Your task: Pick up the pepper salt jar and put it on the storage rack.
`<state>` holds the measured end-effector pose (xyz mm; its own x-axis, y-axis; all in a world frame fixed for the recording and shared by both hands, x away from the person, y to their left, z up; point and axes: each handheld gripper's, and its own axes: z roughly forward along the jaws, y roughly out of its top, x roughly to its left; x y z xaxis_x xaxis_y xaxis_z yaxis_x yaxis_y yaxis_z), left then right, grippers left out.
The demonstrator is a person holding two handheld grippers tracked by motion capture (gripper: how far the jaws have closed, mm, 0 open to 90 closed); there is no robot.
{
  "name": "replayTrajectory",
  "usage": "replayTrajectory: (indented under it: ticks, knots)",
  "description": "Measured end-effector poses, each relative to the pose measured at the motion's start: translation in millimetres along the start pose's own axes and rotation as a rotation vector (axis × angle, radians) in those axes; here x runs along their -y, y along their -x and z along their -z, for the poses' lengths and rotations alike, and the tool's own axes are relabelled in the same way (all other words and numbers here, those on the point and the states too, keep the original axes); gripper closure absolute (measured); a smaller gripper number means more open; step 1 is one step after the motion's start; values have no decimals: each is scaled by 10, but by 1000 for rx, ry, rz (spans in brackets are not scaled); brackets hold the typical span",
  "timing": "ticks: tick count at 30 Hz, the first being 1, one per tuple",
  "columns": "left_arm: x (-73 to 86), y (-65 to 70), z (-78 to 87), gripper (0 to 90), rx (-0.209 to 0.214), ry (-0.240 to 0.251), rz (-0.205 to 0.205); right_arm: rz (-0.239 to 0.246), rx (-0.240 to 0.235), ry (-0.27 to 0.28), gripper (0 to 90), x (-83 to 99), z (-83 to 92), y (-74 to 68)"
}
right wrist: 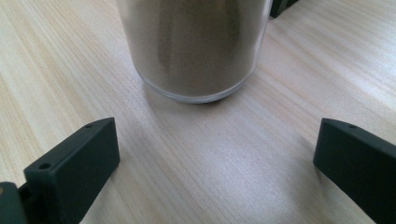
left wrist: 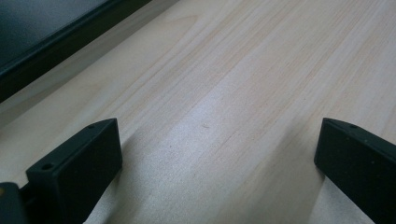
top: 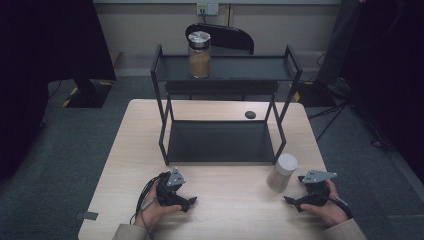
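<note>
Jar first: the clear round glass jar of tan powder with a pale lid point(right wrist: 194, 46) is standing upright on the table, just ahead of my right gripper point(right wrist: 215, 154) and centred between its two black jaws, which are spread wide and gripping nothing. No part of either jaw is touching the glass yet.

I am holding my left gripper point(left wrist: 217, 154) equally released, its jaws hanging over bare pale wood table point(left wrist: 243, 70), with the black edge of the rack's lower shelf point(left wrist: 51, 37) off ahead and to one side.

Seen from the high view, the jar point(top: 282, 171) is sitting just beyond my right gripper point(top: 300, 200), close by the front corner of the black metal two-tier rack point(top: 220, 135). A second glass jar with a metal lid point(top: 199, 54) is standing on the upper shelf, well away from both grippers. My left gripper point(top: 182, 200) is resting well apart from the work.

I judge the step in hand to be the grasp. To do it well, I am planning to slide the right jaws forward level, keeping the jar centred, until they flank its widest part, then close gently and evenly; glass is slick, and a low or lopsided pinch could tip it against the rack leg.
</note>
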<state>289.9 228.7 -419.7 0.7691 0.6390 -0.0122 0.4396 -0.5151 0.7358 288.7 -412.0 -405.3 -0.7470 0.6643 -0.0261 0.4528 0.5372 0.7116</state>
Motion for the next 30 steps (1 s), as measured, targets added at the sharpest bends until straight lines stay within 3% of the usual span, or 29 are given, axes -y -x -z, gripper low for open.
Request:
replayTrajectory:
  ticks: [13, 25, 30]
  knots:
    - [0, 1, 0, 0, 0, 0, 0, 2, -16, -4, 7, -9, 25, 37]
    - [1, 4, 0, 0, -2, 0, 2, -19, -59, 82, 5, -53, 112, 73]
    - [1, 4, 0, 0, -2, 0, 2, -7, -72, 101, 6, -130, 120, 89]
